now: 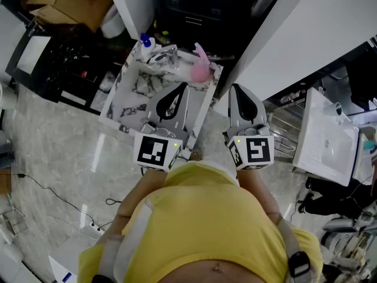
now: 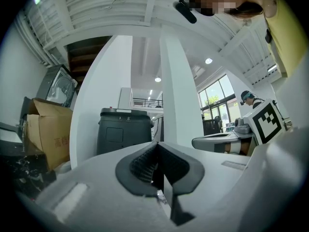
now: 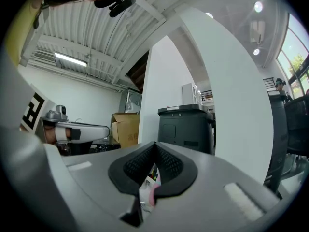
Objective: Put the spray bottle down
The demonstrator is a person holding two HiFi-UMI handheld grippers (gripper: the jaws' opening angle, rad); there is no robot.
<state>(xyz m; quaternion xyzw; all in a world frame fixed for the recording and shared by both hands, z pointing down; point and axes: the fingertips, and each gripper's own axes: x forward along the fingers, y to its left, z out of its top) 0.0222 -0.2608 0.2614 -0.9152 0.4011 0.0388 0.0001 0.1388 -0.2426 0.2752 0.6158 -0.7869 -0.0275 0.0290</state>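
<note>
pink spray bottle (image 1: 202, 68) stands free at the marbled white surface's (image 1: 125, 98) far corner, apparently set down; left tool (image 1: 182, 87) and right tool (image 1: 234, 88) pressed together, empty, well apart from it.

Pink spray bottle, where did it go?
In the head view, the pink spray bottle sits on the far right corner of the marble counter, beside the faucet and just beyond the left gripper.

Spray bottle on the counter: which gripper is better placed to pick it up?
Left, probably. The left gripper hangs over the counter, its tip nearer the spray bottle. The right gripper sits past the counter's edge. Both have shut, empty fingers.
</note>
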